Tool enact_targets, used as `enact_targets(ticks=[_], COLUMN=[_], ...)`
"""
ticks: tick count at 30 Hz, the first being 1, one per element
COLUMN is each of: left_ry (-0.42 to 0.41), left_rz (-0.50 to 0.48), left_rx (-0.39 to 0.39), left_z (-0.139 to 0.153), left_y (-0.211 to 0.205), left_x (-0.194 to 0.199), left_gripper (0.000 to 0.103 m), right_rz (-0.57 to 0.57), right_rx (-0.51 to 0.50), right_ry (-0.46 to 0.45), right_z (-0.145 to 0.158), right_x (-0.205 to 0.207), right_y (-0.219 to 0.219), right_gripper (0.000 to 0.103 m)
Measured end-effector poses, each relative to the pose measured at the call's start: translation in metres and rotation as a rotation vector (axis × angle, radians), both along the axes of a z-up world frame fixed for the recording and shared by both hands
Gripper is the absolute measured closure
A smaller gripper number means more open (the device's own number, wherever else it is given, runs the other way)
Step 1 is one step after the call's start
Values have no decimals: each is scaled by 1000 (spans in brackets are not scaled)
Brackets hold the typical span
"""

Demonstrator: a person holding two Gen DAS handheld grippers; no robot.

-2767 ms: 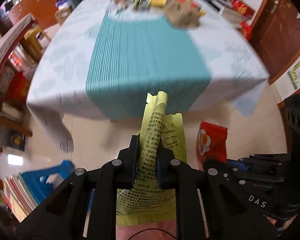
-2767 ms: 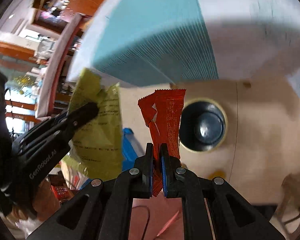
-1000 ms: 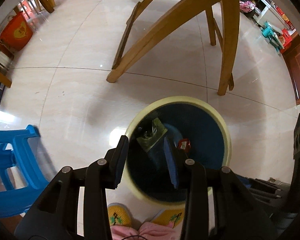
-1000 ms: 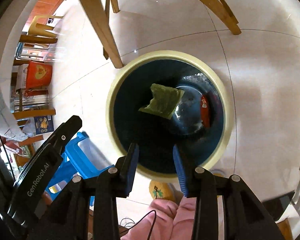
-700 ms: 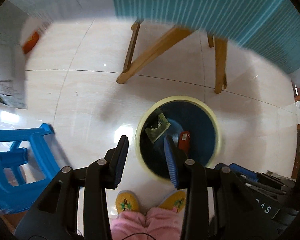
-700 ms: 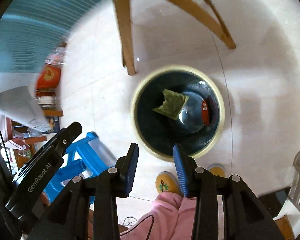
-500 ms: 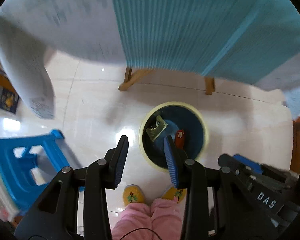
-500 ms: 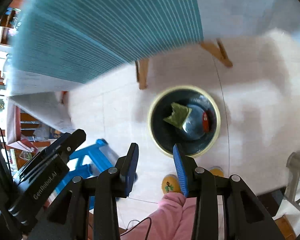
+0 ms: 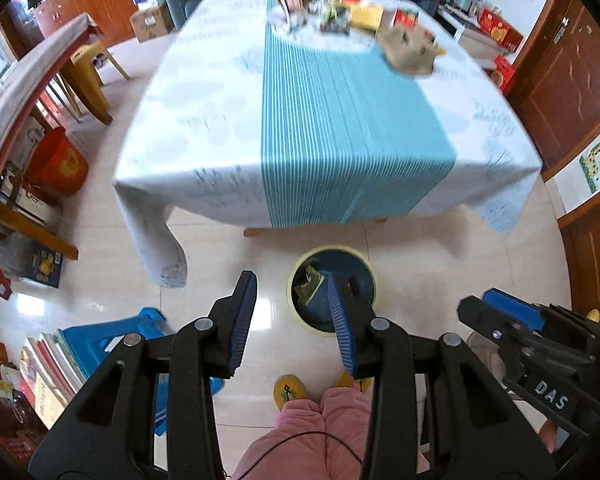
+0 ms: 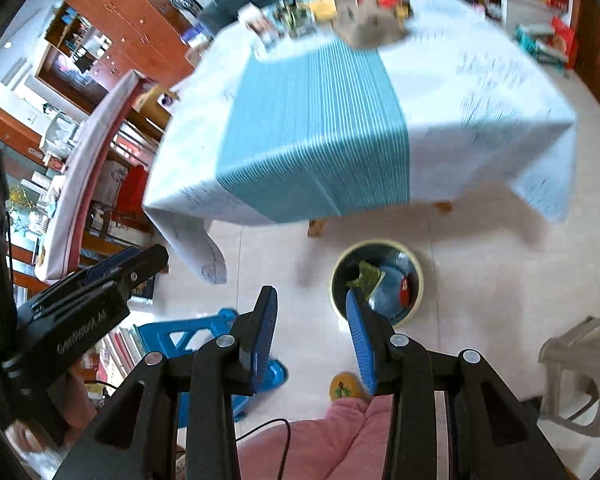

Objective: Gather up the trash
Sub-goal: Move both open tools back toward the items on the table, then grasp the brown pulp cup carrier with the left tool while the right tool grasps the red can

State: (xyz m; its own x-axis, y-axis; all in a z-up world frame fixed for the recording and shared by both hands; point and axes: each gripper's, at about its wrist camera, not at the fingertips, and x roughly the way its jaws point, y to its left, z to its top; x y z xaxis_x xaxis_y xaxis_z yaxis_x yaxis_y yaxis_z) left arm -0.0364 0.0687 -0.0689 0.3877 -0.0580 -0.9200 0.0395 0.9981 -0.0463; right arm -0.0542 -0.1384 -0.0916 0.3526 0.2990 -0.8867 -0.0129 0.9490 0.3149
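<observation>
Left gripper (image 9: 290, 284) spread, nothing between the blue-padded fingers (image 9: 244, 312); right gripper (image 10: 311, 300) likewise spread and empty. Far below both, on pale floor tiles (image 9: 428, 264), a round trash bin (image 9: 300, 320) with a yellowish rim, sitting just short of the near table edge; inside it a crumpled green-yellow wrapper (image 10: 366, 276) toward the left and a red wrapper (image 10: 407, 286) against the right wall. Ahead and above the bin, a table under a white cloth (image 9: 204, 120) with a teal striped runner (image 9: 340, 128) hanging over the near edge; one cloth corner drooping low ahead-left of the left gripper. Broad bare runner between the near edge and a blurred heap of packets and a tan bag (image 9: 410, 52) at the far end. Open floor to the right of the bin; a blue plastic stool (image 10: 204, 332) close below-left, a grey stool (image 10: 580, 364) below-right of the right gripper. Yellow slippers (image 9: 289, 387) and pink trouser legs (image 9: 312, 432) directly underneath. Readable writing: "DAS" on the right gripper's body in the left wrist view, "GenRobot.AI" on the left gripper's body in the right wrist view; print on the cloth too blurred to read.
</observation>
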Motion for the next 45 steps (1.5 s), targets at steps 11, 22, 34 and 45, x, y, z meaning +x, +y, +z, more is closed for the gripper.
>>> enact_targets(ticks=[11, 22, 34, 45], left_ry=[-240, -308, -249, -44], left_rz=[-53, -114, -26, 89], left_rx=[-43, -98, -122, -111], left_z=[129, 188, 165, 74], left_y=[-6, -45, -118, -189], left_x=[-3, 40, 187, 318], left_gripper=[29, 19, 19, 18], right_rz=[-18, -17, 131, 257], right_rx=[-73, -103, -116, -93], right_ry=[-196, -257, -256, -164], right_z=[110, 140, 126, 79], right_x=[-15, 48, 238, 363], right_y=[4, -36, -126, -190], right_gripper=[66, 66, 66, 66])
